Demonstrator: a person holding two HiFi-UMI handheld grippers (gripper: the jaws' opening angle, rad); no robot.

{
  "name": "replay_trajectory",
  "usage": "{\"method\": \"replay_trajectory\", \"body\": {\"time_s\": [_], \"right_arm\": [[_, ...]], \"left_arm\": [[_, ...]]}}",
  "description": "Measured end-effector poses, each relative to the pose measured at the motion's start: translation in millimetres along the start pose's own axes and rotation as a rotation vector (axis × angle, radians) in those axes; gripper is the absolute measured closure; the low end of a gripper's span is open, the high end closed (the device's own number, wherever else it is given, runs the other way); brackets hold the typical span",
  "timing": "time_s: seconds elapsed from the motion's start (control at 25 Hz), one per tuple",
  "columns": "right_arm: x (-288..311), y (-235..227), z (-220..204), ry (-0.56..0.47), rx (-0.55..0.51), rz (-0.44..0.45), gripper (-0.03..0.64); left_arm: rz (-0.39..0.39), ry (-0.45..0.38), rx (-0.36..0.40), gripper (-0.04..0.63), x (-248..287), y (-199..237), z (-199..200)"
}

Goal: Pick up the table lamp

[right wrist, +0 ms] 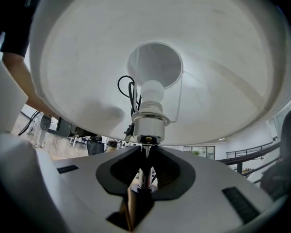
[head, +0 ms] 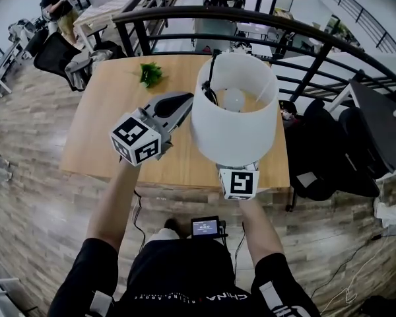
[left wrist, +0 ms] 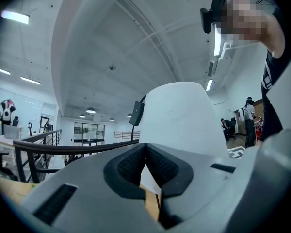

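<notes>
Lamp lifting looked almost done. The right gripper point(right wrist: 144, 168) had its jaws part way closed, and they pressed on both sides of the thin shiny stem point(right wrist: 144, 174) of the table lamp point(head: 234, 111). The stem stood straight up between the pads. Right above the jaws sat the metal socket, then the round bulb point(right wrist: 151, 90), with a black cord point(right wrist: 126, 89) looping beside it. The big white shade point(right wrist: 87, 57) spread out over the whole gripper like a roof.

The left gripper point(left wrist: 146, 161) had its jaws shut tight together, and it held nothing. The white shade was just in front of its tips and a little to its right. I could not tell if its tips touched the shade. It looked like it was only staying close, maybe to help keep the lamp steady.

From the head view, the lamp seemed to be held up in the air, over the near edge of the wooden table point(head: 105, 124). A small green sprig point(head: 150, 73) lay on the table, far beyond the left gripper's tips. The bottom of the lamp was hidden under the shade, so I could not be sure that it was clear of the table.

So the grab was done, and the lift looked done or close to it. What was left, I think, was just to keep the lamp upright and not let the thin stem slip.
</notes>
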State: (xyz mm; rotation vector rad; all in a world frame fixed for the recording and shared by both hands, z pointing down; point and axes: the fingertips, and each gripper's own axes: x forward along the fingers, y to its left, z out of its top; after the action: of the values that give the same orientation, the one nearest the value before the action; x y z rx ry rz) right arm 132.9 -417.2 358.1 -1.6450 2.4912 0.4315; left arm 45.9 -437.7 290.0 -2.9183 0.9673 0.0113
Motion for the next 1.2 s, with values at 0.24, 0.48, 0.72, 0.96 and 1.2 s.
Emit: {"method": "replay_trajectory", "body": {"time_s": [0.24, 0.48, 0.72, 0.96, 1.2], "right_arm": [[-3, 3, 15, -0.010, -0.025, -0.006, 0.525], [-9, 4, 15, 0.018, -0.033, 0.005, 0.525], [-28, 11, 25, 0.018, -0.017, -0.019, 0.525], [-54, 22, 47, -0.022, -0.014, -0.069, 0.525], [-82, 77, 58, 0.040, -0.044, -0.104, 0.525]], "left_arm": [[0.005, -0.012, 0.017, 0.578, -8, -5, 15], [0.027, -0.035, -0.005, 0.577, -12, -11, 21], [0.019, -0.037, -0.009, 0.578, -24, -27, 25], [-0.027, -0.047, -0.013, 0.578, -38, -50, 30], [-0.066, -0.064, -0.037, 0.577, -97, -60, 32]]}}
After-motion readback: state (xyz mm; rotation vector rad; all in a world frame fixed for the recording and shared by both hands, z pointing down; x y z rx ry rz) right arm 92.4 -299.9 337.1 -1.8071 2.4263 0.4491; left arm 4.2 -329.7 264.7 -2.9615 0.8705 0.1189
